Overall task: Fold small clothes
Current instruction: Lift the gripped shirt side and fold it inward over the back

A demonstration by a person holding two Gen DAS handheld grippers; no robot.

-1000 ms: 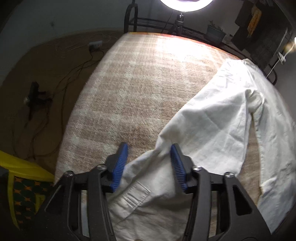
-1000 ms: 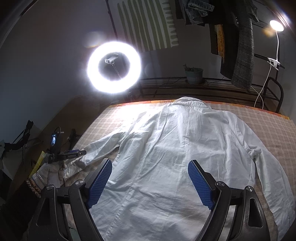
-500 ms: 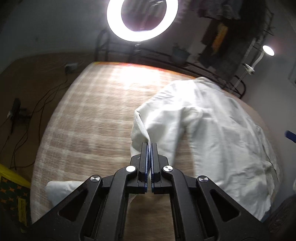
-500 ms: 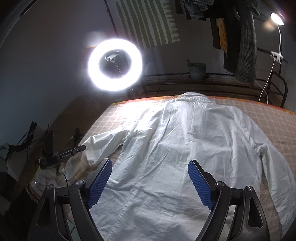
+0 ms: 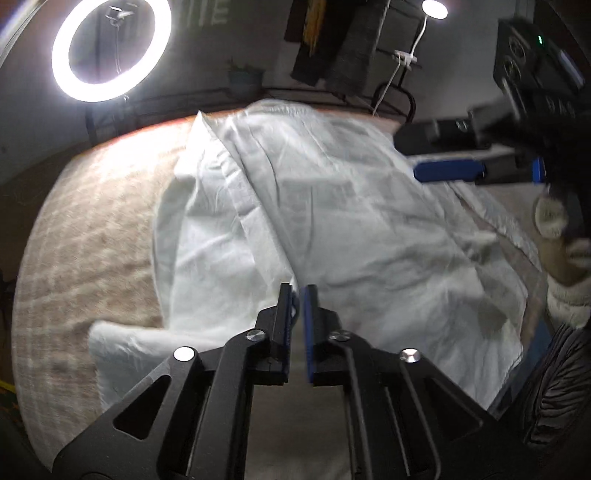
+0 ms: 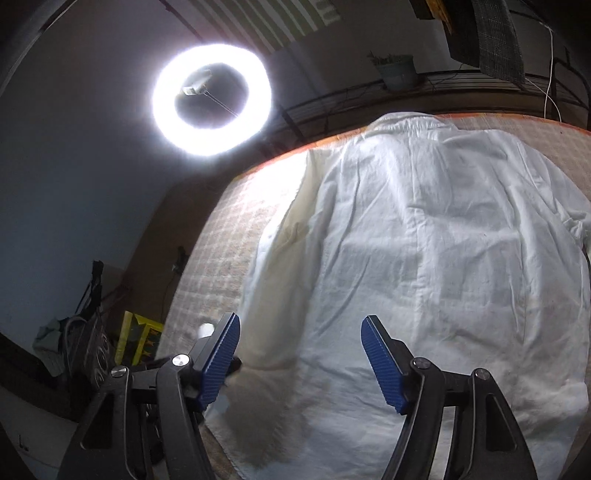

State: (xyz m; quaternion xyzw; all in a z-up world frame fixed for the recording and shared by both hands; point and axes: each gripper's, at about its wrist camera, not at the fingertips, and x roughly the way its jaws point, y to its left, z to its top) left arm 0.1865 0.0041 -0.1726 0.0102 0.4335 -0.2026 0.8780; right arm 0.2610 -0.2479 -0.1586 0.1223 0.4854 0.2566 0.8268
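Observation:
A white long-sleeved shirt [image 5: 332, 221] lies back up on a tan checked blanket [image 5: 92, 221]. My left gripper [image 5: 298, 291] is almost shut, with a narrow gap, and pinches the shirt's left sleeve, which is drawn across over the body. The sleeve fold runs up to the left shoulder [image 5: 207, 133]. My right gripper [image 6: 301, 332] is open and empty, hovering above the lower part of the shirt [image 6: 443, 258]. It also shows at the right of the left wrist view [image 5: 480, 171].
A bright ring light [image 6: 212, 99] stands behind the bed's far edge, beside a metal rack with a potted plant [image 6: 397, 70]. A desk lamp [image 5: 434, 9] shines at the back right. Dark floor with cables and a yellow object [image 6: 138, 339] lies to the left.
My left gripper shut on the left sleeve and carried it right, folding it over the shirt's body. My right gripper stayed open and moved slightly lower and closer to the shirt.

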